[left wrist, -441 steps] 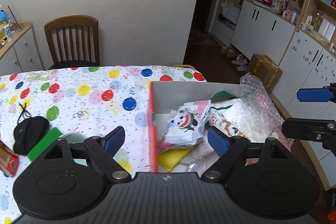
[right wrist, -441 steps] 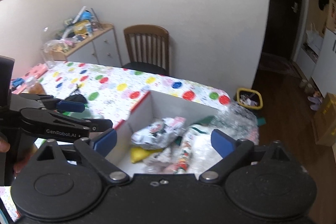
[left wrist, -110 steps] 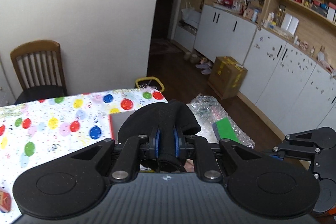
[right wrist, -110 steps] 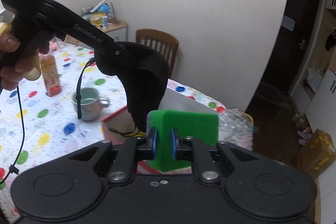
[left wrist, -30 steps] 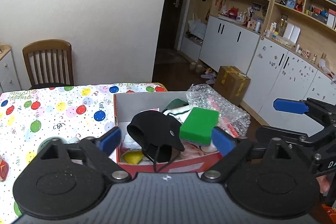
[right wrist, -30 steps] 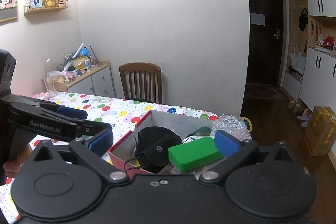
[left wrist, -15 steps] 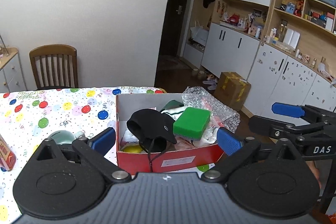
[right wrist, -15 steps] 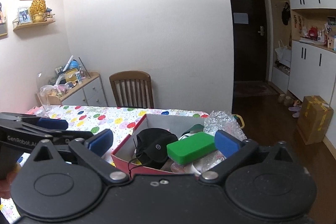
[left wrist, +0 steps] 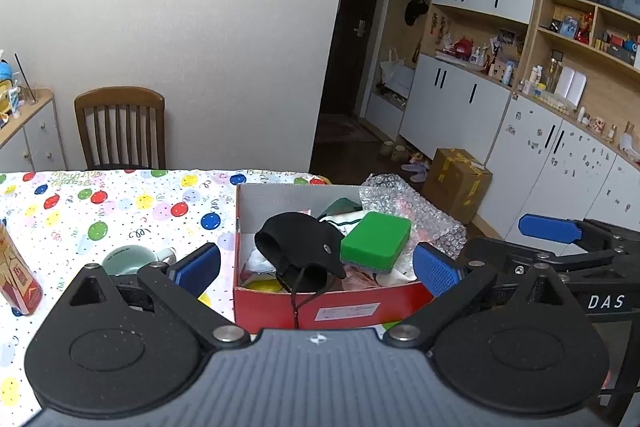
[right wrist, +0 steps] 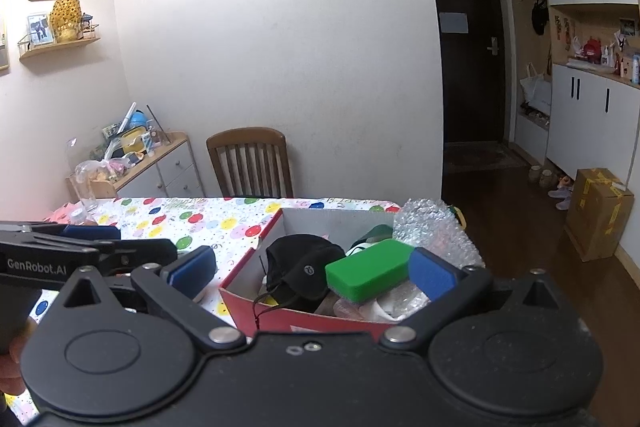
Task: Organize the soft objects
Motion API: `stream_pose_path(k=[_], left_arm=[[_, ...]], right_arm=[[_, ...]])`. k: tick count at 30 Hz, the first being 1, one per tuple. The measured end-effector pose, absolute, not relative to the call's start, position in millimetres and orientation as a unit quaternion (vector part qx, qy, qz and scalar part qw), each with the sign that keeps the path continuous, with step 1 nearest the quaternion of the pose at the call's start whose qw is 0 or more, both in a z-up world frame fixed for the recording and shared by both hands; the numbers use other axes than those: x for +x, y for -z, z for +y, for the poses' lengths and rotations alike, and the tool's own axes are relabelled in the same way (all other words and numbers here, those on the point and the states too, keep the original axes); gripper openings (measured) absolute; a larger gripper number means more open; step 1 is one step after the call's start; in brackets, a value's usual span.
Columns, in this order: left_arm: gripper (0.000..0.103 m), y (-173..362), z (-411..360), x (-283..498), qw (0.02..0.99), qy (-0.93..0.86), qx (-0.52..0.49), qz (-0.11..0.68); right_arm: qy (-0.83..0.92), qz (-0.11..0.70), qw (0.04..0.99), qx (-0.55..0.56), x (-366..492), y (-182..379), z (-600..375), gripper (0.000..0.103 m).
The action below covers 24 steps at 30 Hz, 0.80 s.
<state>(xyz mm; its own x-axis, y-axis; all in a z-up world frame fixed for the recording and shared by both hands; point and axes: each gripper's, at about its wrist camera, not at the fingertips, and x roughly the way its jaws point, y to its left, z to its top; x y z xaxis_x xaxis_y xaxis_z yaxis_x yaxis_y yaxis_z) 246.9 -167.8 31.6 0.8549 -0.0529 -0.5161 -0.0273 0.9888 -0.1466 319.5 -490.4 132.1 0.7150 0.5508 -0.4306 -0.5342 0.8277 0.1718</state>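
Observation:
A red cardboard box stands on the table near its right edge. On top of the soft things in it lie a black cap with a cord hanging over the front wall, and a green sponge. Bubble wrap bulges at the far right of the box. My left gripper is open and empty, in front of and above the box. My right gripper is open and empty, beside it on the right.
The table wears a balloon-print cloth. A green mug and a red-orange carton stand left of the box. A wooden chair is behind the table, a sideboard by the wall, a carton on the floor.
Both grippers have drawn back from the box and risen a little. The cap and the sponge lie still in the box.

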Motion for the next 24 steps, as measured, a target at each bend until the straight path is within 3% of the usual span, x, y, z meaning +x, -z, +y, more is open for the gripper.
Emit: stream_pose_path(k=[24], left_arm=[[0.103,-36.9,-166.5,242.5,0.964,0.006,-0.068,0.256]], right_arm=[[-0.286,0.232,0.930,0.008,317.1,-138.6,-488.0,0.103]])
